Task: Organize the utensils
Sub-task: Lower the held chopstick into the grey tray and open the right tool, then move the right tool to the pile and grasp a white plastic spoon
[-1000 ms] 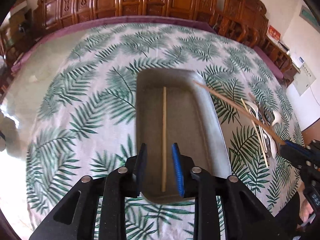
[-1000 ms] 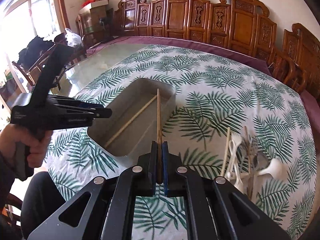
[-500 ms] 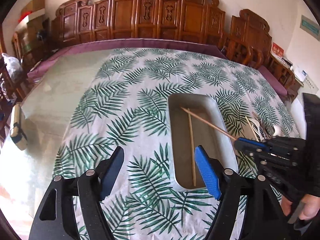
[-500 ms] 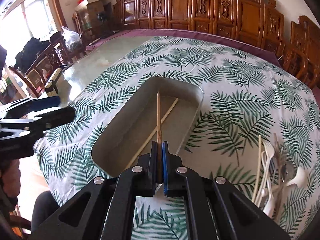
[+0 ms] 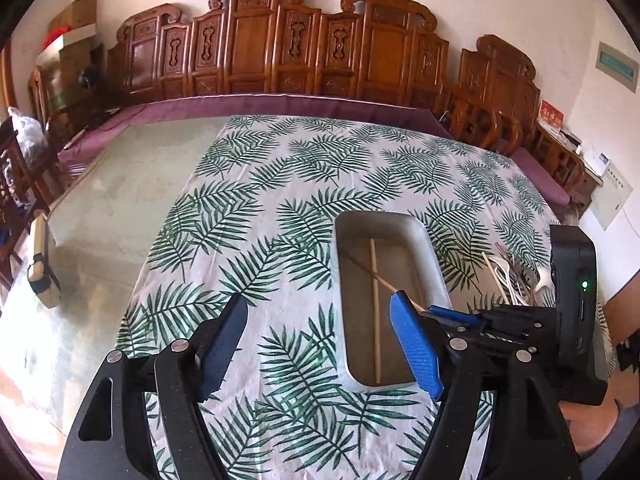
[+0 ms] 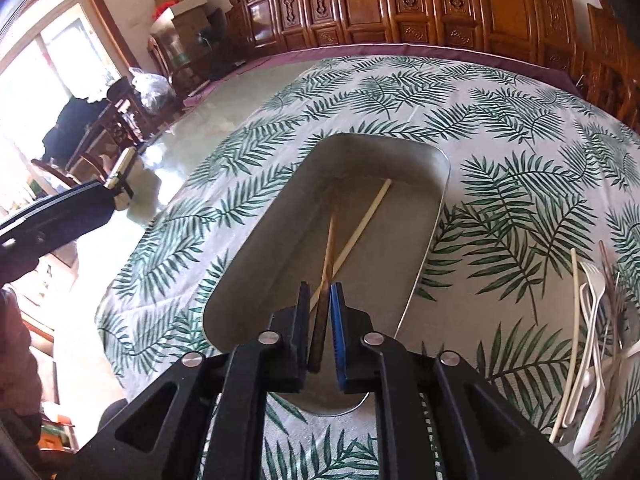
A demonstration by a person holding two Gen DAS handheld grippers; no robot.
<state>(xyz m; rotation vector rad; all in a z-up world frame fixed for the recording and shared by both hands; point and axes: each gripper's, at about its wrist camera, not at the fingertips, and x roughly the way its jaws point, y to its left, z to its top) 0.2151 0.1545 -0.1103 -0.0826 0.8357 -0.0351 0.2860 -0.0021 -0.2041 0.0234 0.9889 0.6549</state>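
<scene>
A grey metal tray [image 5: 434, 268] [image 6: 432, 236] sits on the palm-leaf tablecloth. One wooden chopstick [image 5: 375, 308] [image 6: 362, 228] lies along its floor. My right gripper [image 6: 320, 300] [image 5: 444, 314] is shut on a second chopstick [image 6: 329, 246] [image 5: 386, 282], held low inside the tray and crossing the first one. My left gripper [image 5: 320, 340] is open and empty, raised left of the tray's near end.
A pile of loose utensils [image 6: 596, 320] [image 5: 516, 276], with white plastic spoons, forks and a chopstick, lies on the cloth right of the tray. Carved wooden chairs [image 5: 280, 52] line the far side. A bare glass table top [image 5: 112, 200] lies to the left.
My left gripper opened wide and pulled back up and left from the tray. My right gripper brought its chopstick over and down into the tray, across the lying one.
</scene>
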